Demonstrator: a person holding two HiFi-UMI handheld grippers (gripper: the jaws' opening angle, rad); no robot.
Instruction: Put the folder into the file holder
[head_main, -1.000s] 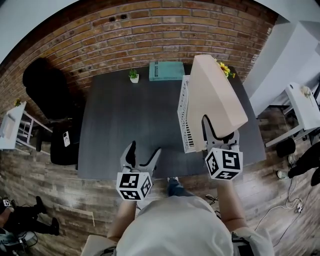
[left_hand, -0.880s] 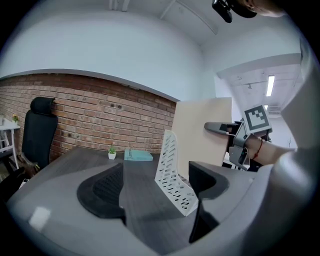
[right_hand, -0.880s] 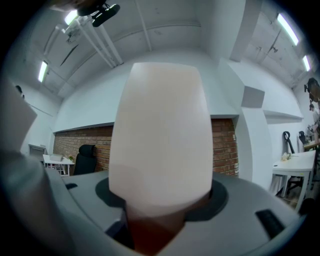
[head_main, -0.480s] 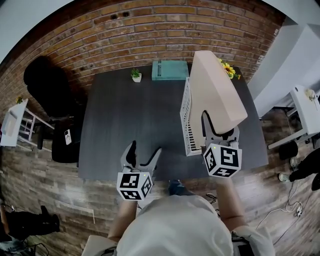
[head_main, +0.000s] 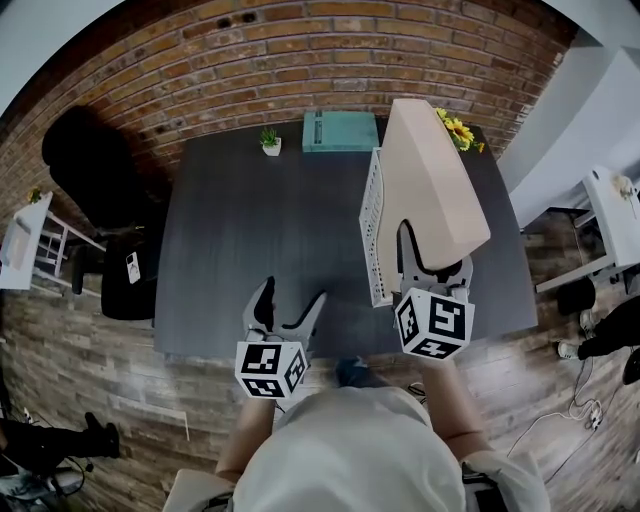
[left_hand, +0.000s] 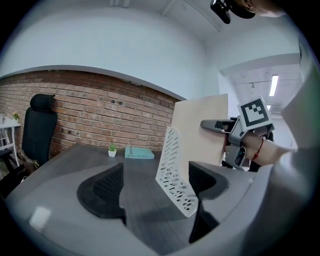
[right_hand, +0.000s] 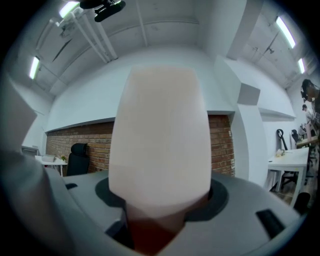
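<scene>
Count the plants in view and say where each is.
2: a small potted plant left of the teal book; yellow flowers far right, partly behind the folder.

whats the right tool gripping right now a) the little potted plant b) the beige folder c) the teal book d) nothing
B: the right tool is shut on the beige flat folder, holding it upright beside the white perforated file holder.
</scene>
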